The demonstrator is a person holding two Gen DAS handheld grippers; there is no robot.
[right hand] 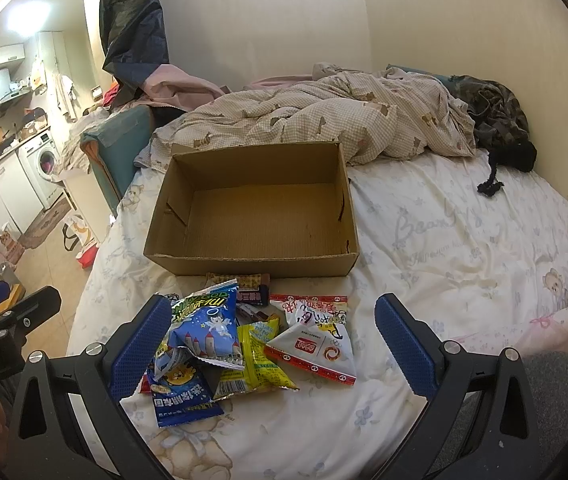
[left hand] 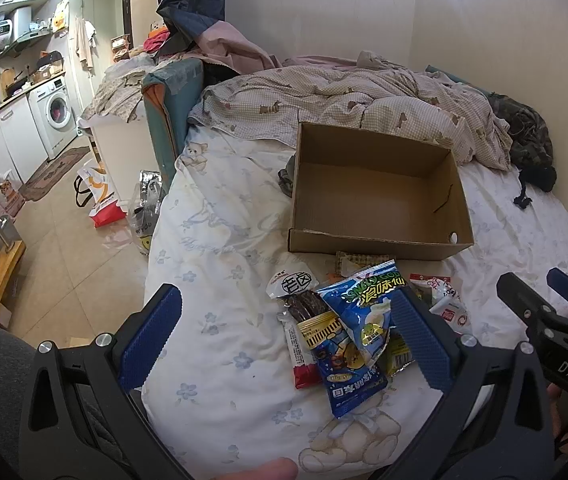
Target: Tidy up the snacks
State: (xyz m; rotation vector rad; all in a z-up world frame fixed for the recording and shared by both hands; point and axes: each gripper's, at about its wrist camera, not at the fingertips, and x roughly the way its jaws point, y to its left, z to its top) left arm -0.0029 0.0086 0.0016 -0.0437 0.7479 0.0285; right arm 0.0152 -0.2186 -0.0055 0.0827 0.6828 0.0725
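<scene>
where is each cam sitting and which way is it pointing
Left wrist: rides the left tool, held low over the near edge of the bed, facing forward at the snack pile and cardboard box; own open fingers, the right tool at the right edge.
Right wrist: rides the right tool, same heading, slightly further right; own open fingers, the left tool at the left edge.
Shared: the snack pile, box, rumpled quilt, kitchen with washing machine.

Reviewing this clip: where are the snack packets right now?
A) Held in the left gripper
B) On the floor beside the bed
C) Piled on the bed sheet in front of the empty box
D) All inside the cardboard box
C: the snack packets lie heaped on the bed sheet just before the cardboard box, whose inside is bare.
</scene>
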